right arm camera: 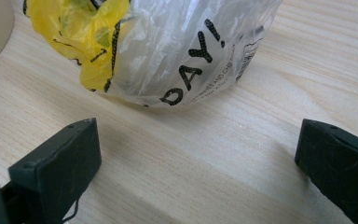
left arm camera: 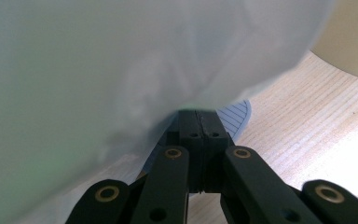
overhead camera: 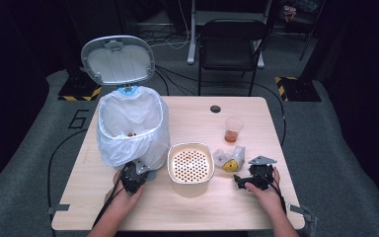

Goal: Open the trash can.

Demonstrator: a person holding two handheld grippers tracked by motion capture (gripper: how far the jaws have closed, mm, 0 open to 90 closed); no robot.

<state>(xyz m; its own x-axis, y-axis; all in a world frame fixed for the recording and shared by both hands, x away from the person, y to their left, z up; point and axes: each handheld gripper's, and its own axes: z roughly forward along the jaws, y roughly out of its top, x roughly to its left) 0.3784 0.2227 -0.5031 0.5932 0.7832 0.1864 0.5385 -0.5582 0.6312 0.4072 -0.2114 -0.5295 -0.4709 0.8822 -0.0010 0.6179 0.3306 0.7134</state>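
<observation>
A person sits at the wooden table [overhead camera: 187,207] with a gripper in each hand. The left gripper [overhead camera: 134,176] rests at the foot of the white bin [overhead camera: 128,131], whose lid [overhead camera: 117,59] stands open and whose plastic liner [left arm camera: 121,60] drapes over the rim and down the sides. In the left gripper view its jaws are pressed fully together, tips against the bottom of the liner where a ribbed grey pedal [left arm camera: 235,116] pokes out; whether they pinch any of the plastic I cannot tell.

The right gripper [overhead camera: 242,180] lies on the table with its jaws spread wide and nothing between them. Just ahead of them sits a crumpled clear and yellow plastic bag [right arm camera: 168,51], untouched, between the round cream strainer bowl [overhead camera: 190,163] and the right hand [overhead camera: 266,190]. A plastic cup [overhead camera: 233,130] with orange liquid stands a little farther back.
</observation>
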